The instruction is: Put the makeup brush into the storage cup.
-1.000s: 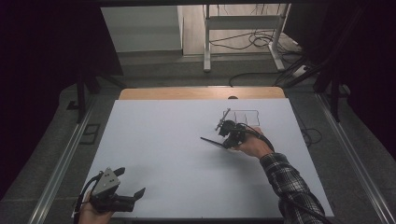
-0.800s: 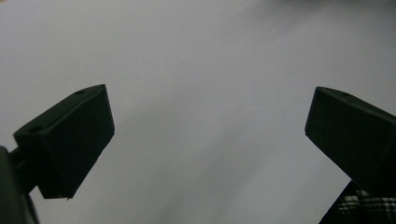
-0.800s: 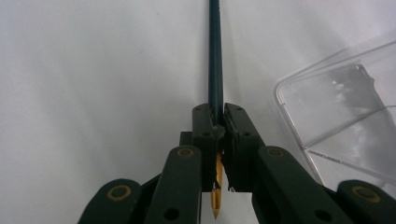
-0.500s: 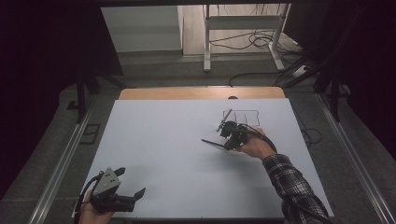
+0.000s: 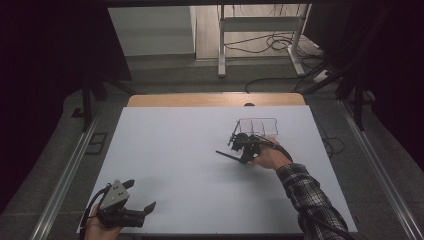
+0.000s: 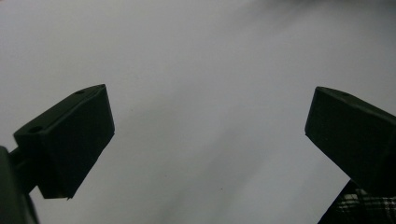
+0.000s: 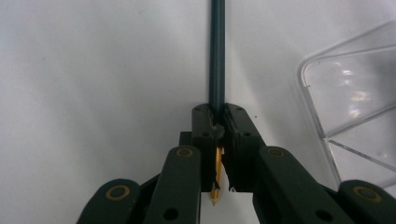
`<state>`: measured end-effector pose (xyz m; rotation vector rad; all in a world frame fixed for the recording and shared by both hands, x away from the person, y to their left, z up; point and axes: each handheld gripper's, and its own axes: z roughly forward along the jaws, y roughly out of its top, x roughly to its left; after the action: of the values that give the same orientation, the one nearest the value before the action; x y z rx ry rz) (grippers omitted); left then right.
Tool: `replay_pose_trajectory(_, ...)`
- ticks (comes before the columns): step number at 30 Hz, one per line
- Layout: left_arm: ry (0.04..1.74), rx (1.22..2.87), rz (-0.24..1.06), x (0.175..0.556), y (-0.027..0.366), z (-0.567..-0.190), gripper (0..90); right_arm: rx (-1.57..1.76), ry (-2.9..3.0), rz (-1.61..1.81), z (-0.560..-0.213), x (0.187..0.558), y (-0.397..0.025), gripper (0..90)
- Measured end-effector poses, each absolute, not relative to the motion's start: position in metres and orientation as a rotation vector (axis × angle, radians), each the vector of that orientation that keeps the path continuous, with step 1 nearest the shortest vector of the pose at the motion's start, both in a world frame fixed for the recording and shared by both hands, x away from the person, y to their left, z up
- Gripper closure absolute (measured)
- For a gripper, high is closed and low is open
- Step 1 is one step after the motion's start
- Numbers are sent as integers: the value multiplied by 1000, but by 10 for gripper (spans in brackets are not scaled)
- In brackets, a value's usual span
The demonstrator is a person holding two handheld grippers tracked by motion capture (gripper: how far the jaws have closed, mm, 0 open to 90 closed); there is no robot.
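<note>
**Dark pencil clamped in the right gripper beside the clear tray**

Dark-shafted, yellow-tipped pencil [image 7: 217, 56] pinched between the closed jaws of the right gripper [image 7: 218, 122], shaft running straight out ahead, sharpened end tucked back between the linkage arms. Held near the point, probably so the long end can be steered into a slot. Seen from the high view as a thin dark stick [image 5: 227, 156] jutting toward the person's left from the right gripper [image 5: 244, 148], low over the table and just in front of the clear tray [image 5: 258, 126]. Impossible to tell whether the far end touches the surface.

Clear tray [image 7: 355, 102] lying just beside the pencil, transparent walls and dividers marking off several compartments, none visibly holding anything. Likely the destination for the pencil, judging by how near it the gripper is held.

Left gripper [image 5: 131, 210] parked at the near left corner of the table, well apart from the work, jaws spread wide with nothing between them [image 6: 205, 140]; apparently kept out of the way, idle for this step.

White, matte table top [image 5: 170, 150], plain and unmarked, with a strip of bare wood [image 5: 200, 100] showing at the far edge. Grey carpeted floor [image 5: 165, 75] beyond, metal rails along both sides, a white-framed stand [image 5: 260, 25] at the back with loose cables [image 5: 270, 45] on the floor beneath it. Dim room, dark at both flanks.
</note>
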<state>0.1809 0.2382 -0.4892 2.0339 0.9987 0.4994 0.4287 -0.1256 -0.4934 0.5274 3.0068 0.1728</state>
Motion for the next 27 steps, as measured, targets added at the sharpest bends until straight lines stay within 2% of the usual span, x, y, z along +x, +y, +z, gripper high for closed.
replay_pose_trajectory(15,1009,2034,500,181,237,-489,20,613,2989,376,-475,422,-146,833)
replay_pose_trajectory(27,1012,2013,481,181,236,-488,17,620,2961,507,-460,403,-164,833)
